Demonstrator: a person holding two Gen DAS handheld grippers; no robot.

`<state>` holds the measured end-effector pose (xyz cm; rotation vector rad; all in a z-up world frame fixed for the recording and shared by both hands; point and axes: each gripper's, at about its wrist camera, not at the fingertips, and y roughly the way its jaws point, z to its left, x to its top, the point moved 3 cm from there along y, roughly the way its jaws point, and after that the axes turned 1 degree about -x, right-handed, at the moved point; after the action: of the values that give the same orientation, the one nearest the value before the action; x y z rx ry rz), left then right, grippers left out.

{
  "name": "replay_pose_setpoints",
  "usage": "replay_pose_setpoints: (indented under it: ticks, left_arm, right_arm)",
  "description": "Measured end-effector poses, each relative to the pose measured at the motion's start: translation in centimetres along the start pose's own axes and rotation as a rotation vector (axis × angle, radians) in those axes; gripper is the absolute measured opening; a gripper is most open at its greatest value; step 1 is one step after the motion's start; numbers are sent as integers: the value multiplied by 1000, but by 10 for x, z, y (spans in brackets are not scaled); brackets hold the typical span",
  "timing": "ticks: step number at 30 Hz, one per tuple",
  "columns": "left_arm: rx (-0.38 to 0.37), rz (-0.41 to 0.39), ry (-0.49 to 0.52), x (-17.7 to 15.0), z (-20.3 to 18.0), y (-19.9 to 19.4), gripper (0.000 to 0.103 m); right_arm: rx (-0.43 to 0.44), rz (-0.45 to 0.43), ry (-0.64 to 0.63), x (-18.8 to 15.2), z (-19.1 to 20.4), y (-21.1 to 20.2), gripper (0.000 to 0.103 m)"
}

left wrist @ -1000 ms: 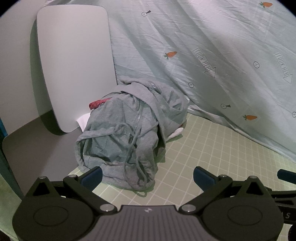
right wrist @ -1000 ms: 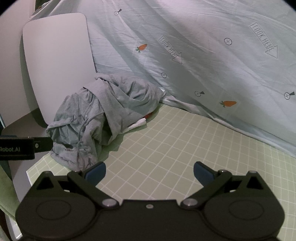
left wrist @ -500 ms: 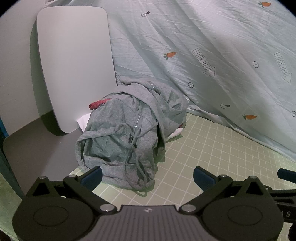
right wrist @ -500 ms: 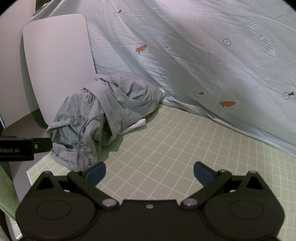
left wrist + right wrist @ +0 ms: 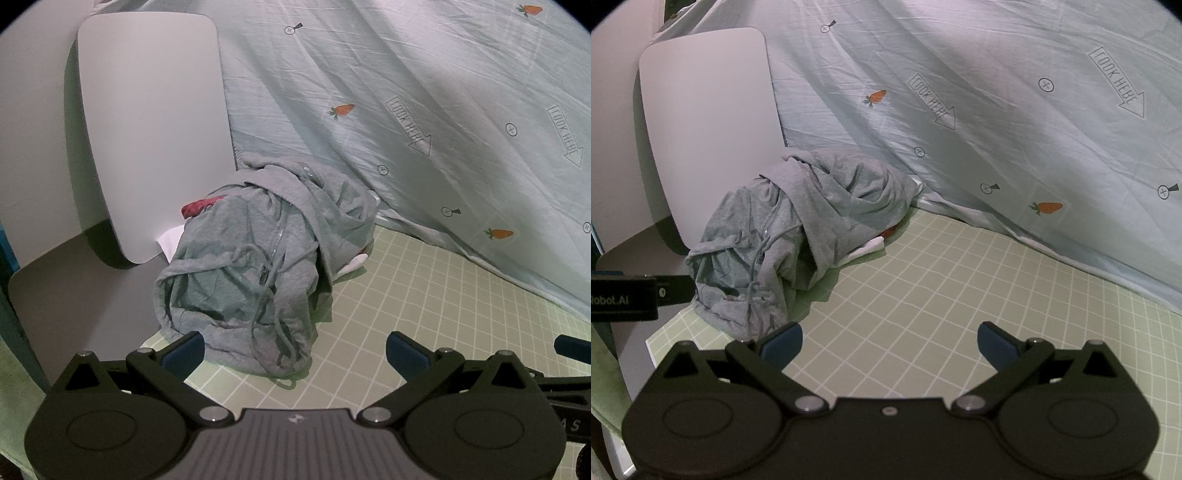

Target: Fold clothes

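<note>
A grey hoodie [image 5: 258, 266] lies crumpled in a heap at the far left corner of the green gridded mat [image 5: 424, 314], its zip and drawcords showing on the near side. Something red [image 5: 197, 206] and a bit of white cloth [image 5: 170, 238] peek out from under the heap (what they are cannot be told). Just behind it a white rounded board [image 5: 147, 129] leans upright, and a pale blue sheet [image 5: 406, 92] printed with carrots and arrows hangs across the back, its hem touching the mat.

The left gripper [image 5: 294, 349] hovers low before the heap, its blue-tipped fingers [image 5: 184, 352] spread wide and holding nothing; the left one sits just at the hoodie's near edge. The right gripper [image 5: 889, 343] hangs over bare mat to the right of the hoodie [image 5: 798, 236], fingers [image 5: 995, 345] likewise spread and empty. The desk [image 5: 66, 280] shows grey left of the mat.
</note>
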<state>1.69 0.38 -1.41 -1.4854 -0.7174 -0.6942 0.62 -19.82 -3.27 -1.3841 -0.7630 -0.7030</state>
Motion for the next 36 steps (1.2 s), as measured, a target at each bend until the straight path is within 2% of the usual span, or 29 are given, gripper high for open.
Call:
replay_pose_setpoints:
  ticks: [25, 31, 36]
  left_arm:
    - [-6, 24, 13, 0, -1, 8, 103]
    - [12, 45, -6, 10, 11, 24, 103]
    - [24, 53, -33, 29, 26, 49, 103]
  right_arm:
    - [-2, 11, 19, 0, -5, 6, 102]
    - [-5, 5, 24, 10, -7, 23, 102]
    - [-19, -21, 6, 31, -6, 46, 103]
